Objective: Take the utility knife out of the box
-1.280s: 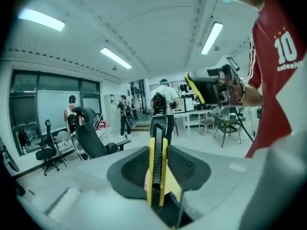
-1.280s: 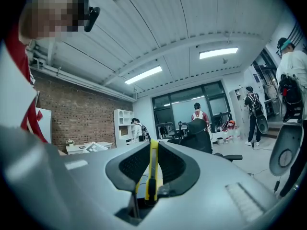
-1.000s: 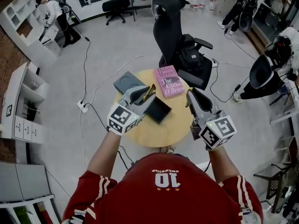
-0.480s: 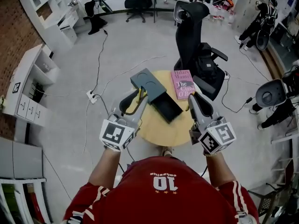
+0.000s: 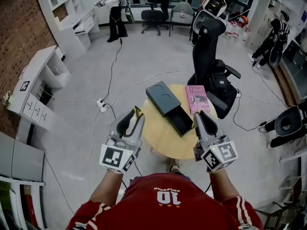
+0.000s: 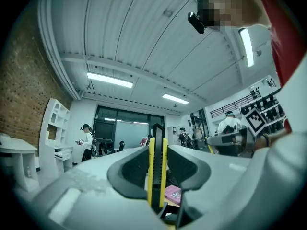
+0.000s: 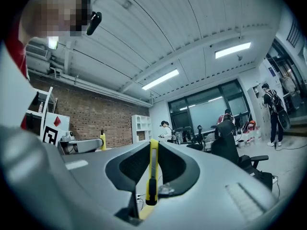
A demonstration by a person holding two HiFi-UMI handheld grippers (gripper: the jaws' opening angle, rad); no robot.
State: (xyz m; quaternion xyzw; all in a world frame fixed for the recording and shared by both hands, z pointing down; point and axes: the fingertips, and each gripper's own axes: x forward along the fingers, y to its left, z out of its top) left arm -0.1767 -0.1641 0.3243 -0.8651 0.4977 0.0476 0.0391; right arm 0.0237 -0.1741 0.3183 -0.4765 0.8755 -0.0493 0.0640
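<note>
knife clear of the box, clamped in the left gripper

head view: the left gripper (image 5: 134, 119) is closed on the yellow utility knife (image 5: 139, 112). it holds the knife in the air at the left edge of the round wooden table (image 5: 158, 139), apart from the box (image 5: 163, 96). the dark box lies on the table with its inner tray (image 5: 181, 122) slid out toward the person. a pink book (image 5: 197, 98) lies just beside the box on its right. the right gripper (image 5: 198, 115) hangs over the table's right side, near the tray's end. a black office chair (image 5: 207, 40) stands behind the table.

left gripper view: the jaws stand partly apart and press on the two flat sides of the knife (image 6: 157, 176), which stands upright between them, yellow edges with a black strip down the middle, its end rising above the jaw tips. a corner of the book (image 6: 173, 193) shows low down behind it. the right gripper (image 6: 214, 139) is at the right.

right gripper view: the jaws are drawn close together on a slim yellow tool (image 7: 153, 169) with a grey strip along it, seen edge-on and upright. what kind of tool it is i cannot tell. at the left, the left gripper (image 7: 96, 145) shows with the knife (image 7: 102, 139) sticking up from it.
</note>
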